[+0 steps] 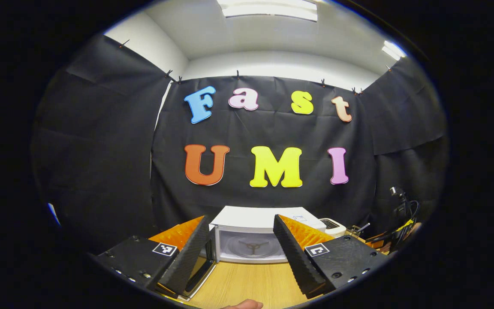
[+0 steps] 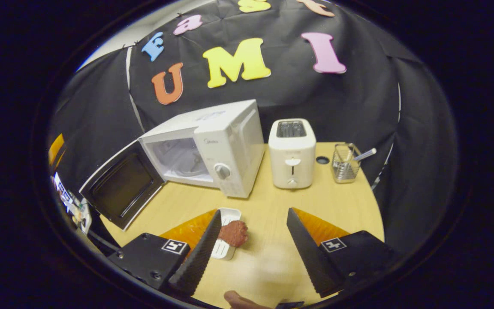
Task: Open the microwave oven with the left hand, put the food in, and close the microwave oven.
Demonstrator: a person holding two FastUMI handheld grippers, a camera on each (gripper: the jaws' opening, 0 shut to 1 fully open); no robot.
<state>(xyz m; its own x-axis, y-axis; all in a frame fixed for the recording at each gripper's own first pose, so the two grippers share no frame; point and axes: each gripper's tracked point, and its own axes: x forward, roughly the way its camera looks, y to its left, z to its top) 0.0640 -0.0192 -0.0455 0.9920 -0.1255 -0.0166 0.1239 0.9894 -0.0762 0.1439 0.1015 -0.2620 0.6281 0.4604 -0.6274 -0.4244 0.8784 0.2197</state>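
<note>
Both tongs [image 1: 242,253] [image 2: 253,253] gape empty; "Midea" marks the open microwave [image 2: 212,148].

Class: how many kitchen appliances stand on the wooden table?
2: the microwave, door open, on the table's left side, and the toaster just to its right. Others could be hidden out of view.
</note>
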